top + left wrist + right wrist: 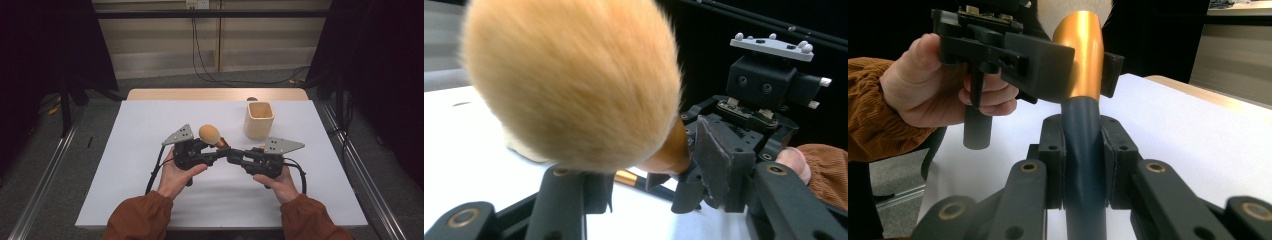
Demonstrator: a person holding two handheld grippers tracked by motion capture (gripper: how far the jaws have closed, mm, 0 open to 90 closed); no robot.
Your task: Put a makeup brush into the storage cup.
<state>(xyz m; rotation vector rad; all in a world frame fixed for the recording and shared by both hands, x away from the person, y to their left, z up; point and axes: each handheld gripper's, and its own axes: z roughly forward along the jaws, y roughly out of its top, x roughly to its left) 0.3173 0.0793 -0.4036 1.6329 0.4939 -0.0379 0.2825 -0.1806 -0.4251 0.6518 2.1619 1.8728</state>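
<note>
Brush (1083,135) between both tools, clear of the table. Nearest the right gripper (1083,165): dark handle clamped squarely between its two jaws, running straight ahead of them. Just beyond those jaws: copper-coloured ferrule (1082,55), pinched from either side by the left gripper (216,150), whose jaws press on the tapered metal just below the bristles. Seen along the left gripper's own jaws: big tawny head of bristles (574,80) looming close above them, with the right gripper's black body directly opposite. So both grippers clenched on the one brush, meeting tip to tip, hands (176,175) holding them low behind.

Likely very light, with almost all stiffness in the handle and ferrule; head soft and easily splayed or bent, so not a place to grip. Smooth lacquered handle and polished ferrule probably slippery, and the ferrule's taper may let jaws slide toward the narrow end. Safest hold judged to be mid-handle, as the right gripper has it, with modest squeeze.

Farther off, ahead of the right gripper and well apart from it: pale wooden cup (259,120), upright and open-topped, on the white table (150,115). Beyond the table's far edge: cables on grey floor.
</note>
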